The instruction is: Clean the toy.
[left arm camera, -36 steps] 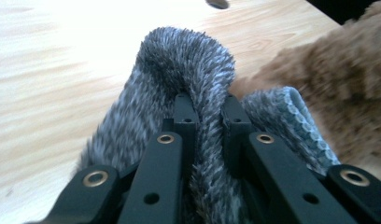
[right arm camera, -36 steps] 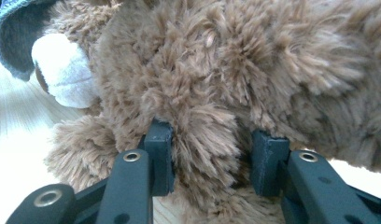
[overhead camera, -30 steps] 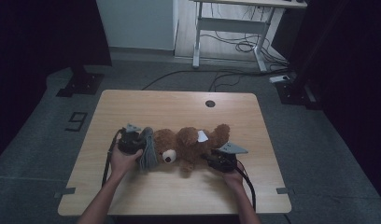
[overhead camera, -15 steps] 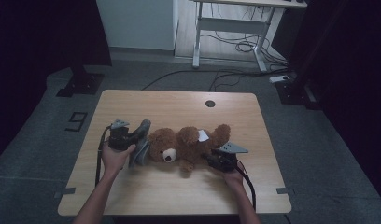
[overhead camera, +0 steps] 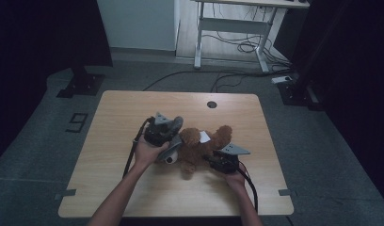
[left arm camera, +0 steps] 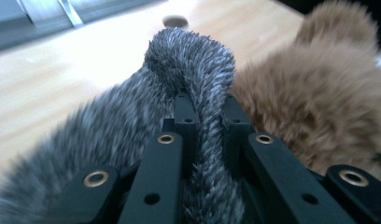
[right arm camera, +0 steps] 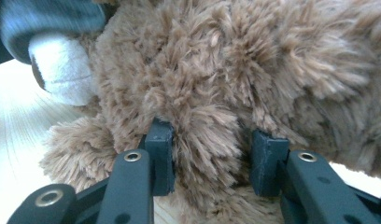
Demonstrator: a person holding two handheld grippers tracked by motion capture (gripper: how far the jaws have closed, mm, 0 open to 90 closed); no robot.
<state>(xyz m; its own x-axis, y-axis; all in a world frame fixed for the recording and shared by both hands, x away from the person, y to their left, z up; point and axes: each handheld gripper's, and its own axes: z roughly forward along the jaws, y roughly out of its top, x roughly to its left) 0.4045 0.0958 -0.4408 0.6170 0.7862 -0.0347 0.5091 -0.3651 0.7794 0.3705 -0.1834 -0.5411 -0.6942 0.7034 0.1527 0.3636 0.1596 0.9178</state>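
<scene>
The place looked like a lab or test room set up for recording. A plain wooden table (overhead camera: 133, 113) with a round cable hole (overhead camera: 211, 104) stood alone on grey carpet (overhead camera: 35, 141), with dark curtains (overhead camera: 44, 33) hung on both sides. Black stand bases (overhead camera: 79, 84) rested on the floor beside it. Behind it stood a white desk frame (overhead camera: 228, 28) with loose cables (overhead camera: 237, 44) under it, and a power strip (overhead camera: 282, 79) lay nearby.

One brown teddy bear (overhead camera: 199, 146), one grey furry hat (overhead camera: 172, 141), two grippers, the left (overhead camera: 169, 141) and the right (overhead camera: 213, 160), one wooden table (overhead camera: 133, 108), one desk (overhead camera: 237, 23) behind.
</scene>
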